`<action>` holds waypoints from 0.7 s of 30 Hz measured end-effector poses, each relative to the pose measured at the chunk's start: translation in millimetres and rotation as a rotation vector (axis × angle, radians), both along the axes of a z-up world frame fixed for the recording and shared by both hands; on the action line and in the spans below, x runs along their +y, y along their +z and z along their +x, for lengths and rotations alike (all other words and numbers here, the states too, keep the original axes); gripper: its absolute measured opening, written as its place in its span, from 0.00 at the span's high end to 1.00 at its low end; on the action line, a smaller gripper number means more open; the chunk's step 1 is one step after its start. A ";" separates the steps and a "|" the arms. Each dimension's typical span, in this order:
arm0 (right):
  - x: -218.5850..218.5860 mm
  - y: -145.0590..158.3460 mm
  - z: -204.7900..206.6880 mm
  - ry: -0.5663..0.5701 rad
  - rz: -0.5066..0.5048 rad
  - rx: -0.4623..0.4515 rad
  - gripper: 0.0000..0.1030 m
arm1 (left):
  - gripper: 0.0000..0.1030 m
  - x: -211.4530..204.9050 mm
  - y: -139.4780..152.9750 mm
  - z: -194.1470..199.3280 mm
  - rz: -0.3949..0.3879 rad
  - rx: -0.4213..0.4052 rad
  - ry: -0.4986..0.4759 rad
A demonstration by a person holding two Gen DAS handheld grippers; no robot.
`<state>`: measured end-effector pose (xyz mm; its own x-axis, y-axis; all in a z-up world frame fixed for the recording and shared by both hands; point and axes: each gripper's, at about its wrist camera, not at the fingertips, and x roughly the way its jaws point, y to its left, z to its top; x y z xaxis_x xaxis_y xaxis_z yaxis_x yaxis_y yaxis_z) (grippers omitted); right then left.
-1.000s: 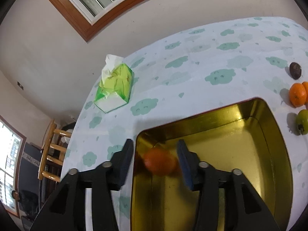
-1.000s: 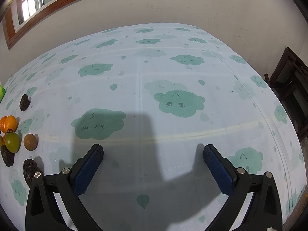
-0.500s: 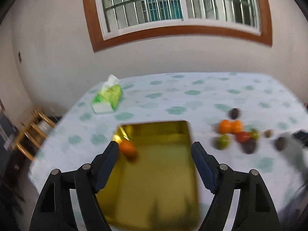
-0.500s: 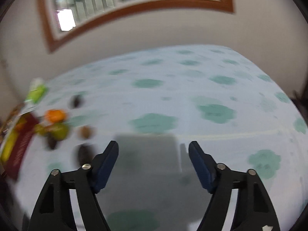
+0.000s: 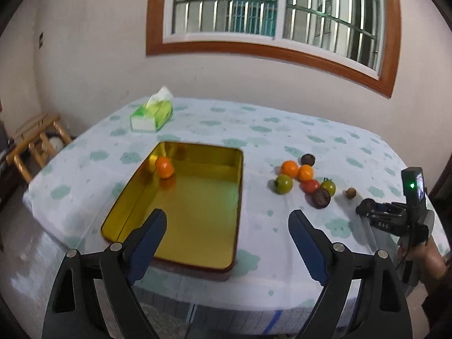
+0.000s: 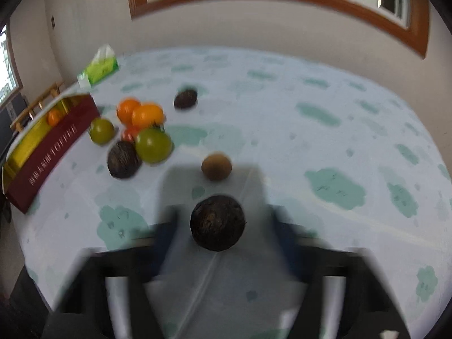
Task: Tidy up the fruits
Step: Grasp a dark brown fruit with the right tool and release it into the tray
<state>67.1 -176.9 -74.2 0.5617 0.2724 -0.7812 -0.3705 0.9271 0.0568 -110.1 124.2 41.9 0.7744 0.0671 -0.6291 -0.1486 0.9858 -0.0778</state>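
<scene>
Fruits are lying mostly loose near the table's (image 5: 197, 118) right edge; one orange (image 5: 164, 167) is sitting in the gold tray's (image 5: 240, 180) far left corner. Tilted downward, the left gripper (image 5: 227, 234) is opening, empty, over the tray's near edge. Right gripper (image 6: 223, 234) (blurred) is closing around a dark wrinkled fruit (image 6: 217, 222).

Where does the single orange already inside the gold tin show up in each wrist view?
Left wrist: the orange sits left of centre, in the far left corner of the gold tin.
Right wrist: orange at far left, behind the tin's red wall.
Shared landmark: the green tissue pack.
</scene>
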 end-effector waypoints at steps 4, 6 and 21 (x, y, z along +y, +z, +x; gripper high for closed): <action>5.6 8.4 -11.9 0.024 0.009 0.005 0.69 | 0.14 9.8 -5.0 -5.1 0.061 0.058 0.065; 22.6 32.1 -30.2 0.099 0.058 -0.032 0.69 | 0.14 15.3 -7.4 -9.8 0.070 0.056 0.082; 257.5 81.5 -11.4 0.502 0.082 0.060 0.69 | 0.14 53.1 -17.5 -20.2 0.152 0.128 0.199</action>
